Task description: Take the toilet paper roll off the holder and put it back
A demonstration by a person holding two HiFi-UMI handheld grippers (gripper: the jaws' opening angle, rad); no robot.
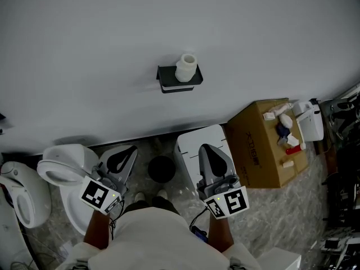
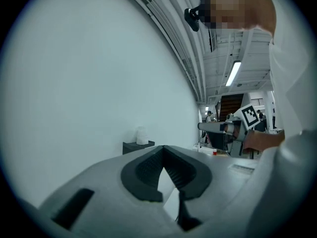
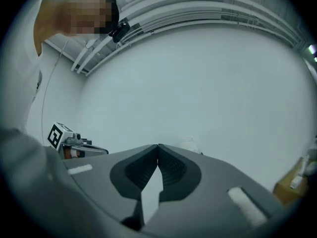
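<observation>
A white toilet paper roll [image 1: 186,67] stands upright on a black holder [image 1: 179,79] fixed to the white wall. Both grippers hang low and well short of it, near the person's body. My left gripper [image 1: 133,149] is shut and empty, and so is my right gripper [image 1: 205,148]. In the left gripper view the roll [image 2: 142,136] and holder [image 2: 138,146] show just above the closed jaw tips of the left gripper [image 2: 163,147]. In the right gripper view the roll [image 3: 191,144] peeks over the closed right gripper [image 3: 158,145].
A white toilet [image 1: 63,171] stands lower left, with another white fixture [image 1: 17,193] beside it. A white tank [image 1: 197,145] and a dark round object [image 1: 161,169] sit below the holder. An open cardboard box [image 1: 264,148] with small items stands to the right.
</observation>
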